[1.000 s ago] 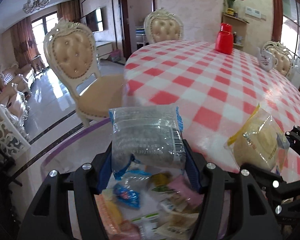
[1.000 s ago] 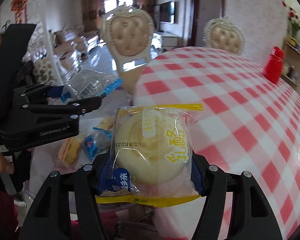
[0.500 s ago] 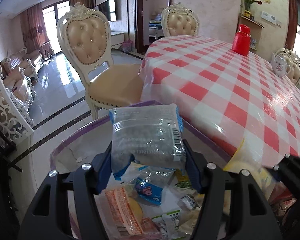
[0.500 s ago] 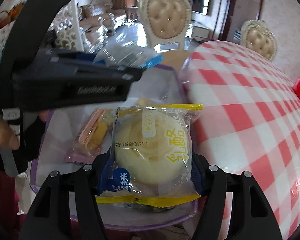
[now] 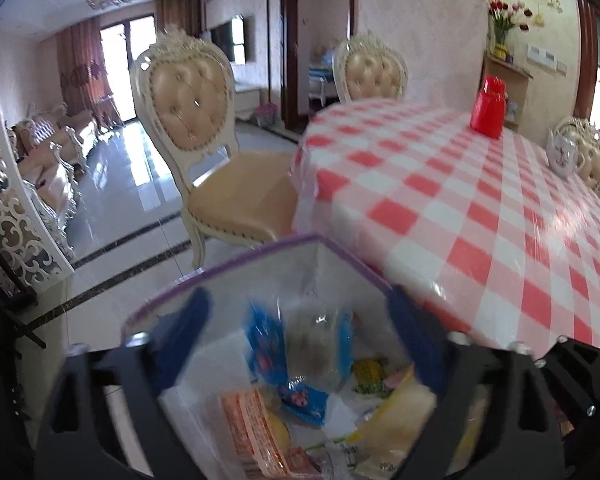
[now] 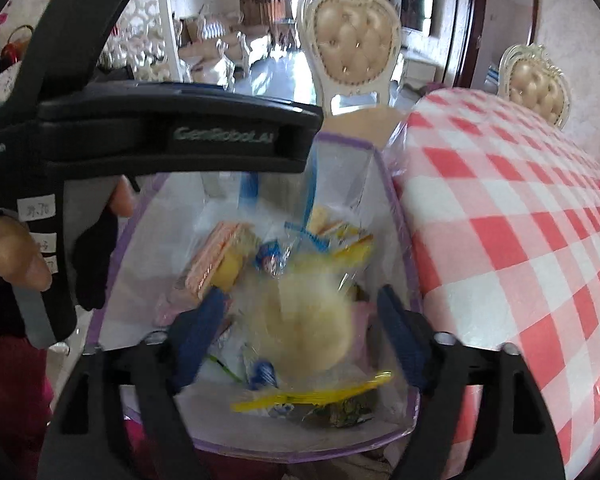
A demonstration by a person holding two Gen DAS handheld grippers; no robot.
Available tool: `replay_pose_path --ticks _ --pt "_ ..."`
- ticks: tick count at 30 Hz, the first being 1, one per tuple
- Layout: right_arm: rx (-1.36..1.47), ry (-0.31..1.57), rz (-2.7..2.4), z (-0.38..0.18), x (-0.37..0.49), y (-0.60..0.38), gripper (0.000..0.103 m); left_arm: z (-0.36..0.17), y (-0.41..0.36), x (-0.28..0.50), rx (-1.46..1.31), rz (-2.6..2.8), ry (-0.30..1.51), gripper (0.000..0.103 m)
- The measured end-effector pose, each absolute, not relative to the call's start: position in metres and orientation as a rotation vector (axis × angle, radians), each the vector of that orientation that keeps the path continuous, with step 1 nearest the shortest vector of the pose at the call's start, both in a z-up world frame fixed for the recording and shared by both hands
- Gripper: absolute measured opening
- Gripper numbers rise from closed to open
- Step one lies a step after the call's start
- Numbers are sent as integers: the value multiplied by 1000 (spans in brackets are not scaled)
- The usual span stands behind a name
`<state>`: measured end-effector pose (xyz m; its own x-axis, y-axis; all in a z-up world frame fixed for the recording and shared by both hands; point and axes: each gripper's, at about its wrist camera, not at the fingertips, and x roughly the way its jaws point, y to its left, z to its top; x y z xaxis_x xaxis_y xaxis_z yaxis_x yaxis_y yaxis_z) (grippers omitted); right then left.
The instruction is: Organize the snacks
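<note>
Your left tongs (image 5: pixel 296 344) and right tongs (image 6: pixel 300 340) are both spreading, pinching nothing; the snack packets (image 6: pixel 300 320) lie blurred in the purple-rimmed translucent bag (image 6: pixel 396 208). Beyond: red-checked counter (image 5: pixel 460 216), cream tufted chair (image 5: pixel 196 108), glossy floor (image 5: pixel 116 208).

The left tool (image 5: pixel 300 332) points down at a slant, and its two blue fingers (image 5: pixel 188 332) are swinging apart with nothing pressed between them. The right tool (image 6: pixel 300 328) also tips down, and its blue fingers (image 6: pixel 198 328) are spreading wide too. A hand (image 6: pixel 16 256) in a dark fingerless glove grips the left tool's handle.
</note>
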<state>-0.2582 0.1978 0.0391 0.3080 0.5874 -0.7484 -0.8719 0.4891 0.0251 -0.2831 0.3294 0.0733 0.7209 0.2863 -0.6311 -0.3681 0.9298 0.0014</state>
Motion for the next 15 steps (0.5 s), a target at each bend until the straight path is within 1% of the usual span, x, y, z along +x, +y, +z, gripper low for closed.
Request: replay_pose_path --ticks 1,8,13,15 --pt "-422 769 1005 42 -258 196 87 76 331 -285 -129 376 662 101" --pt "-403 765 936 53 -247 184 87 69 341 -281 -196 424 734 101" --pt "-226 897 920 65 -221 168 87 77 337 -282 -141 530 727 101" --pt "-178 923 900 68 -216 162 87 78 335 -283 -110 584 732 101"
